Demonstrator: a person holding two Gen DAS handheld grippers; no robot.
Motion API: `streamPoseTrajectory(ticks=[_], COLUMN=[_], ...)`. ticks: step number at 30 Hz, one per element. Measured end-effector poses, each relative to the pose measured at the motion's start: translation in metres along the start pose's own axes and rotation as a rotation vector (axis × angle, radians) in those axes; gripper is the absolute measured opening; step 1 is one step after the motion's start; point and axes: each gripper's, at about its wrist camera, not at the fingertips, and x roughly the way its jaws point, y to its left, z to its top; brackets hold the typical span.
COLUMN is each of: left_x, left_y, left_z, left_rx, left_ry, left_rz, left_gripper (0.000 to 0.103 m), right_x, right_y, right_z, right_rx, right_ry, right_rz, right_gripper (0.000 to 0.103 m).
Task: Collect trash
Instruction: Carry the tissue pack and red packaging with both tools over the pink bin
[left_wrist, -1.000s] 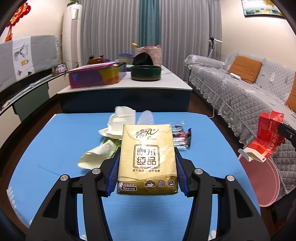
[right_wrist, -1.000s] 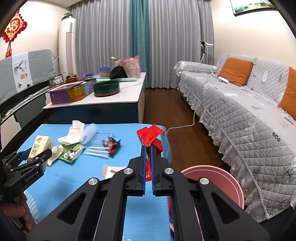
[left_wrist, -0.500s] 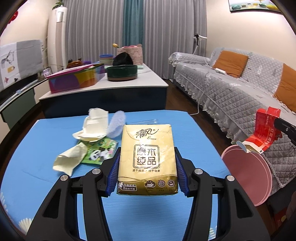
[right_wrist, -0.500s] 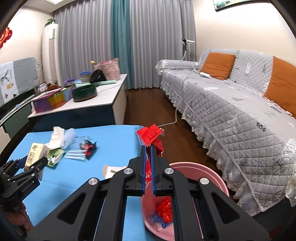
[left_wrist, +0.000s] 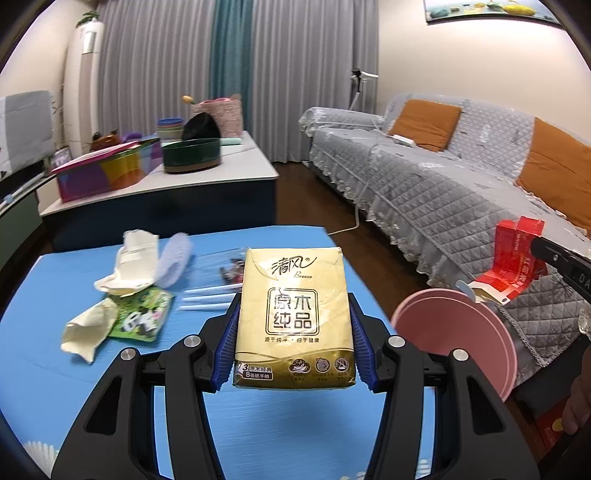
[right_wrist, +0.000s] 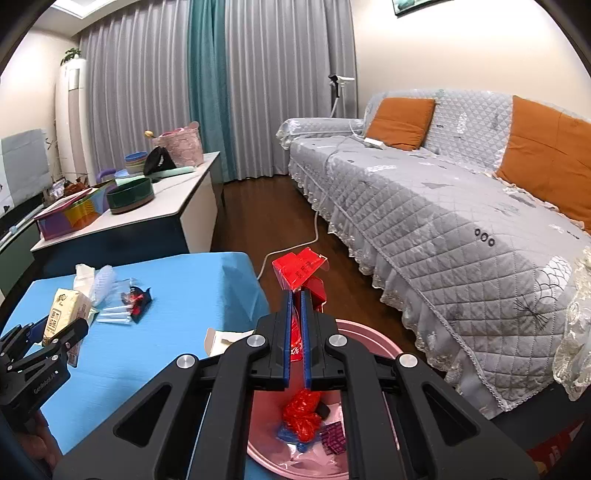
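Over the blue table (left_wrist: 295, 424), the left gripper (left_wrist: 293, 347) clamps a soft, light tissue pack (left_wrist: 293, 317) by its sides (right gripper (right_wrist: 295, 325) pinches a flimsy red carton (right_wrist: 299, 273), frame centre).

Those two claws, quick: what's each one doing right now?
Left gripper: closed on the tissue pack.
Right gripper: closed on the red carton.

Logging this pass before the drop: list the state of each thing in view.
Left tongs: shut on yellow tissue pack.
Right tongs: shut on flattened red carton, above bin.
Round pink plastic bin: holds trash.
Green panda wrapper: lying on blue table.
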Motion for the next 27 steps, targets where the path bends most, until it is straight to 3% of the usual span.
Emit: streamPoseTrajectory(ticks=[17, 27], left_x=[0.019, 0.036], left_y=[-0.069, -0.108], left_z=[0.019, 0.025], left_rx=[0.109, 0.144], left_ry=[0.026, 0.069], left_rz=[-0.141, -0.234], left_gripper=[0.052, 0.052], right_x=[-0.006, 0.002], right_y=[-0.053, -0.069], right_z=[-0.002, -0.007], right_rx=[0.067, 0.061], right_ry=[-0.004, 0.037], right_rz=[-0.053, -0.07], right_gripper=[0.005, 0.005])
